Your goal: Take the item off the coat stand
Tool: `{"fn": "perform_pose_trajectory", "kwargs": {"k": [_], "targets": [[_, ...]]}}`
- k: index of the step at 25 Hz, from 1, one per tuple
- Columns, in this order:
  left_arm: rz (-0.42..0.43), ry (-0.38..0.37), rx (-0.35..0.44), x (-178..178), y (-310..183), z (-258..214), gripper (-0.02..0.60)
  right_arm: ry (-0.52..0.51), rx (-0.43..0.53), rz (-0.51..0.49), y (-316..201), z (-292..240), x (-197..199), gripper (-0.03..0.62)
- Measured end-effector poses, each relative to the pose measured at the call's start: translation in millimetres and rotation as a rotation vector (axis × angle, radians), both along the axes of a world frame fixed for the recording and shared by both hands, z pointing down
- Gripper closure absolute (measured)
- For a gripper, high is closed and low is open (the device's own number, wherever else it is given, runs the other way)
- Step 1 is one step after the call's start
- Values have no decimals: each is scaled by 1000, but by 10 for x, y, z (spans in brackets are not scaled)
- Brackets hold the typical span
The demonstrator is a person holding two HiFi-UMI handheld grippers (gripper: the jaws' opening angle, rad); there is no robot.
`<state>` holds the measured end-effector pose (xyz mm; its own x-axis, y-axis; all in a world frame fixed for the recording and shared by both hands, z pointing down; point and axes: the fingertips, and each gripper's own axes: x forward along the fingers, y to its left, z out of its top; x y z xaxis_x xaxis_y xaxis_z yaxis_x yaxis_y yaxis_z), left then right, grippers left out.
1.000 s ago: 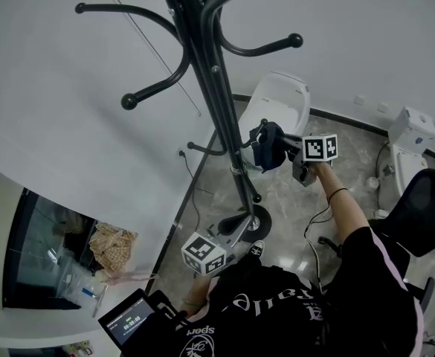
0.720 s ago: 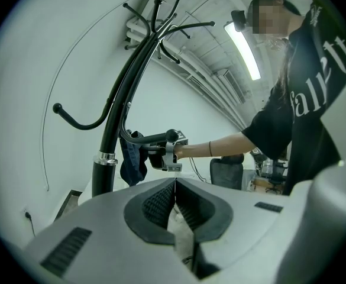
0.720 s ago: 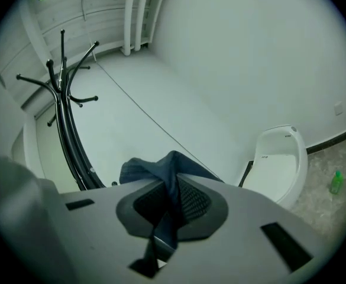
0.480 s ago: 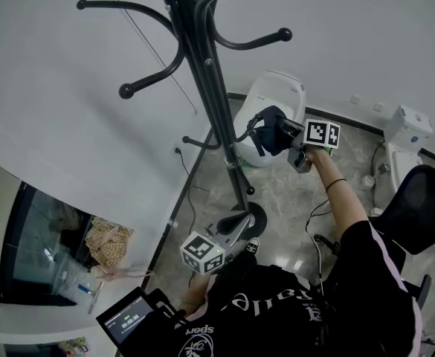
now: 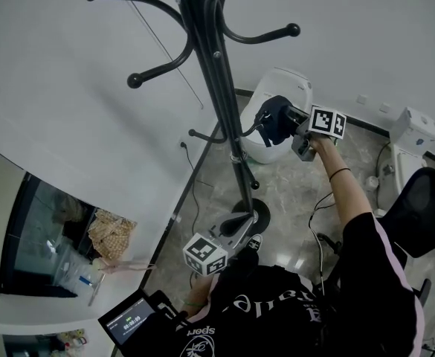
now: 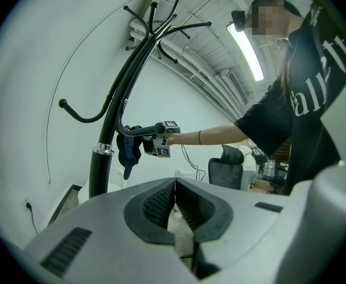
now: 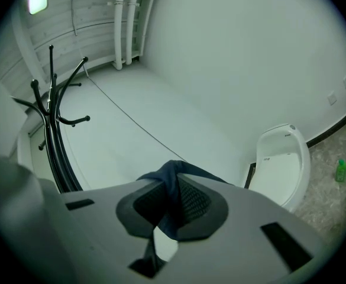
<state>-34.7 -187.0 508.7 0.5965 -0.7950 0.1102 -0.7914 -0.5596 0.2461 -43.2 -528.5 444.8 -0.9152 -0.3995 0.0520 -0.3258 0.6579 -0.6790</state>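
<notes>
A black coat stand (image 5: 218,88) rises in front of me, also in the right gripper view as the stand (image 7: 54,135). A dark blue cloth item (image 5: 274,119) is bunched at the tip of a low hook (image 6: 138,131). I cannot tell whether it still rests on that hook. My right gripper (image 5: 290,120) is shut on the cloth (image 7: 171,185), which fills the gap between its pads and trails below. The left gripper (image 5: 238,223) is held low near my body, its jaws (image 6: 174,203) shut with nothing in them. From there the cloth (image 6: 127,149) hangs just under the hook arm.
A white toilet-like unit (image 5: 282,94) stands by the wall behind the cloth, and another white fixture (image 5: 416,134) is at the right. A black office chair (image 5: 425,208) is beside my right arm. The stand's round base (image 5: 253,217) sits on the marble floor, with cables nearby.
My right gripper has lifted the dark cloth upward and a little away from the stand's pole. The left gripper has stayed low.
</notes>
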Motion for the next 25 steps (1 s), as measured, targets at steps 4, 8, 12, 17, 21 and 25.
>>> {"fn": "perform_pose_trajectory", "kwargs": {"k": [4,8,12,17,21,25], "targets": [[-10,6,-13,-34,22,40,577,20,-14,8,-59,58,43,559],[-6,19,-19,-9,-22,50,577,5,-12,-32,-77,-33,-71,559],[16,21,-31,14,-75,90,577,16,-66,-63,-129,39,-193,559],[39,21,-45,18,-130,127,577,69,-149,-81,-121,414,-288,559],[31,18,-40,-85,-203,117,577,84,-211,-90,-9,744,-383,559],[10,18,-31,-242,-276,82,577,18,-217,-90,27,774,-453,559]]}}
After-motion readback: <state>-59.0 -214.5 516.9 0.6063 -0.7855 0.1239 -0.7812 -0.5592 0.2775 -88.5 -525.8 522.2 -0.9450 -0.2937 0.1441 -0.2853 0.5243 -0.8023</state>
